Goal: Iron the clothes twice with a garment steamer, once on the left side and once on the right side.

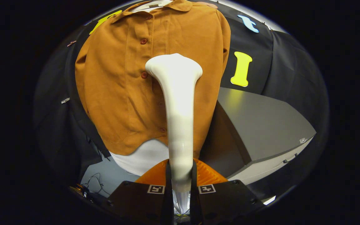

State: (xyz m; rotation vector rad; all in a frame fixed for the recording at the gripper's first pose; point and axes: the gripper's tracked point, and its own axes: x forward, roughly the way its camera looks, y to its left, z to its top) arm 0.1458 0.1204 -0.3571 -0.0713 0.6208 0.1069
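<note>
A brown button-up shirt (114,84) hangs on the booth wall over a white garment (142,156) whose hem shows below it. My gripper (180,179) is shut on the handle of a white garment steamer (178,106), which rises straight ahead from between the fingers. The steamer's wide head (173,65) sits against the shirt's chest, just right of the button row and about level with the second visible button. The steamer hides the lower buttons of the placket.
A grey table or cabinet top (261,125) juts out to the right of the shirt, its white front edge below. Loose cables (95,182) lie on the pale floor down to the left. Black cloth covers the wall all around the shirt.
</note>
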